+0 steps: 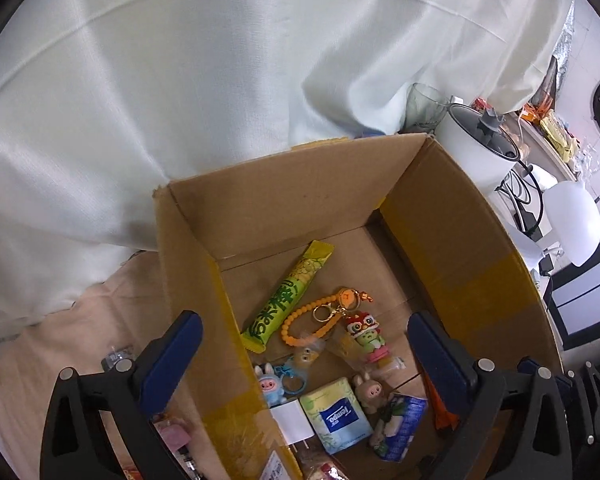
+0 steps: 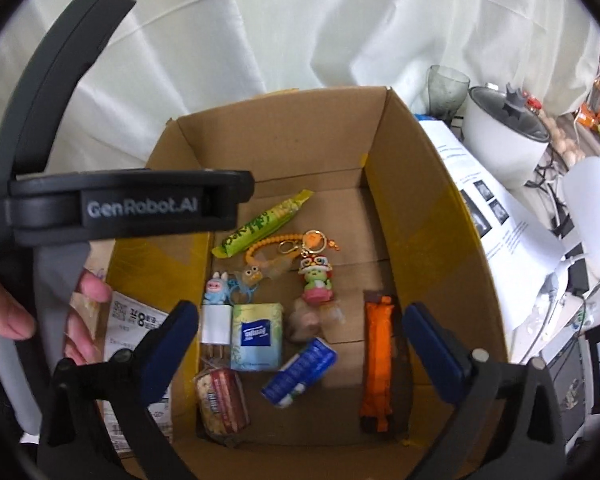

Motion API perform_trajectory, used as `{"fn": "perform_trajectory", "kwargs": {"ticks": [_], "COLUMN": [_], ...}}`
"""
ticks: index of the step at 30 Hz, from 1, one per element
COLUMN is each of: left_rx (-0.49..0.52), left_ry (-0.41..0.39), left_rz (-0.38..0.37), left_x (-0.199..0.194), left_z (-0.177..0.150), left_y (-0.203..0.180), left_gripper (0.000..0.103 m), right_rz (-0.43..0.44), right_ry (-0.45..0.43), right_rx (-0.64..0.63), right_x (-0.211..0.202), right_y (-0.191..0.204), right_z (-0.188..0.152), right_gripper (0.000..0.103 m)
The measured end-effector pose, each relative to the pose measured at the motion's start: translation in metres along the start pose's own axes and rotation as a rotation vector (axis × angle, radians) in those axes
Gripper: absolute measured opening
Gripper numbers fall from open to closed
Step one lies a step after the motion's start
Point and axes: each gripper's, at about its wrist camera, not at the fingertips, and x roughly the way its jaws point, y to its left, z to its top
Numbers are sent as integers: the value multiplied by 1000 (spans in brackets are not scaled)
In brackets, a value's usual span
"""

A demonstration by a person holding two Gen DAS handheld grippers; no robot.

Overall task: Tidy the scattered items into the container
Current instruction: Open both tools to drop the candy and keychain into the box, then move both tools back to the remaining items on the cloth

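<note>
With both my left fingers [image 1: 300,364] and right fingers [image 2: 296,344] spread wide and empty above the cardboard box [image 2: 412,216], the snack pack [image 2: 222,404] by its near edge blurs; the green wrapper [image 2: 266,222] lies farther back.

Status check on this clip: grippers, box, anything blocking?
Left gripper open, empty. Right gripper open, empty, above cardboard box. Tissue pack, green snack bar, orange wrapper lie inside. Nothing blocking.

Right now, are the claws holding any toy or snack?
No. The left claw and right claw are both open and empty above the brown cardboard box.
</note>
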Motion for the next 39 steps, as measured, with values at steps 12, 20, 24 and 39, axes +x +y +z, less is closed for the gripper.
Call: {"fn": "perform_trajectory", "kwargs": {"ticks": [12, 20, 24, 39], "left_rx": [-51, -179, -267, -476], "left_ry": [-48, -126, -136, -41], "left_rz": [-20, 72, 138, 342], "left_x": [-39, -85, -100, -94], "left_z": [-4, -28, -53, -187], "left_y": [27, 115, 173, 320], "left_gripper": [103, 103, 103, 103], "right_rz": [-26, 49, 91, 279], "right_ry": [-37, -105, -139, -37], "right_rx": [7, -25, -97, -315], "right_x": [-12, -32, -34, 21], "right_y": [11, 56, 105, 262], "right_z": [5, 31, 46, 36], "right_gripper": [103, 103, 103, 103]}}
